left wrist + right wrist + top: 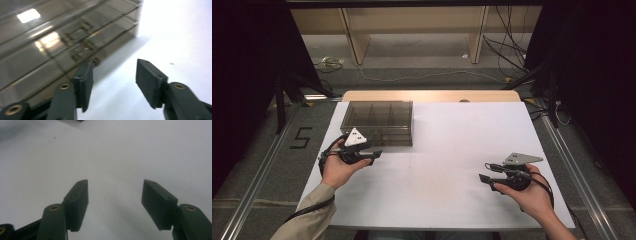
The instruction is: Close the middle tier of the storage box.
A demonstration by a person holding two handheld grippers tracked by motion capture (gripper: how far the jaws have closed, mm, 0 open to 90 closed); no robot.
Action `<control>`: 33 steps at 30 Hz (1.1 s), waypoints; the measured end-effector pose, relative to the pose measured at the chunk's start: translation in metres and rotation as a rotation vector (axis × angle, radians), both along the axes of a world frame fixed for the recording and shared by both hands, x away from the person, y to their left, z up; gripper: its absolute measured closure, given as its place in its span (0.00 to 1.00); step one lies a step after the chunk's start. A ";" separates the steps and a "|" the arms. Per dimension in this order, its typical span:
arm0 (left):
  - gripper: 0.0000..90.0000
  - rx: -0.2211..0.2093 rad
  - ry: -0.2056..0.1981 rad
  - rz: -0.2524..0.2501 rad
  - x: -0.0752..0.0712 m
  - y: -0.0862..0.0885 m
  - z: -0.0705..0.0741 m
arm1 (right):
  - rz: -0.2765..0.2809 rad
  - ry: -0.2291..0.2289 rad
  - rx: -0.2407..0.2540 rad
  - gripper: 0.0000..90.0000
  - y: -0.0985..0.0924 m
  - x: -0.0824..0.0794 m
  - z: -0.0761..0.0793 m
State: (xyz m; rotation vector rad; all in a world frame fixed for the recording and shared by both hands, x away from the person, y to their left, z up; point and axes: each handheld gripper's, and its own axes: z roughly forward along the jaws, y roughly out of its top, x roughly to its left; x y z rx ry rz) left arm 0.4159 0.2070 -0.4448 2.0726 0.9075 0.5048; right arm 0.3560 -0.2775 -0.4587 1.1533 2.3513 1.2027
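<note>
From above, the left tongs (pixel 374 154) sit just in front of a smoky clear compartment box (pixel 379 121), while the right tongs (pixel 486 171) are held well apart from it over the bare white surface (pixel 447 150). The left gripper view adds the box's dividers and latches (pixel 82 47) just beyond its spread, empty jaws. The right tongs (pixel 115 202) are likewise spread, empty.

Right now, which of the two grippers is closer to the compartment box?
The left gripper: it sits just in front of the smoky compartment box. The right gripper is far across the white table.
</note>
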 end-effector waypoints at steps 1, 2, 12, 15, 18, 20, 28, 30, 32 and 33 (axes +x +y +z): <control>0.50 0.000 0.006 -0.014 -0.001 -0.001 0.001 | 0.000 0.000 0.000 0.43 0.000 0.000 0.000; 0.49 -0.004 0.008 -0.022 -0.003 -0.003 0.002 | 0.000 0.000 0.000 0.43 0.000 0.000 0.000; 0.38 -0.018 0.042 -0.089 -0.014 -0.014 0.004 | 0.001 0.001 0.001 0.43 0.000 0.000 0.000; 0.33 -0.022 0.054 -0.099 -0.017 -0.017 0.005 | 0.001 0.001 0.002 0.43 0.001 0.000 0.000; 0.30 -0.041 0.061 -0.115 -0.021 -0.020 0.005 | 0.003 0.002 0.001 0.43 0.001 0.000 0.000; 0.27 -0.048 0.072 -0.125 -0.024 -0.023 0.005 | 0.003 0.002 0.002 0.43 0.001 0.000 0.000; 0.14 -0.017 0.075 -0.185 -0.039 -0.031 0.001 | 0.003 0.002 0.003 0.43 0.001 0.000 -0.001; 0.13 -0.012 0.080 -0.199 -0.042 -0.033 0.000 | 0.004 0.004 0.002 0.43 0.001 0.000 -0.001; 0.10 -0.010 0.077 -0.210 -0.046 -0.034 -0.002 | 0.003 0.004 0.002 0.43 0.001 0.000 -0.001; 0.10 -0.012 0.078 -0.213 -0.047 -0.034 -0.002 | 0.003 0.003 0.003 0.43 0.001 0.000 -0.001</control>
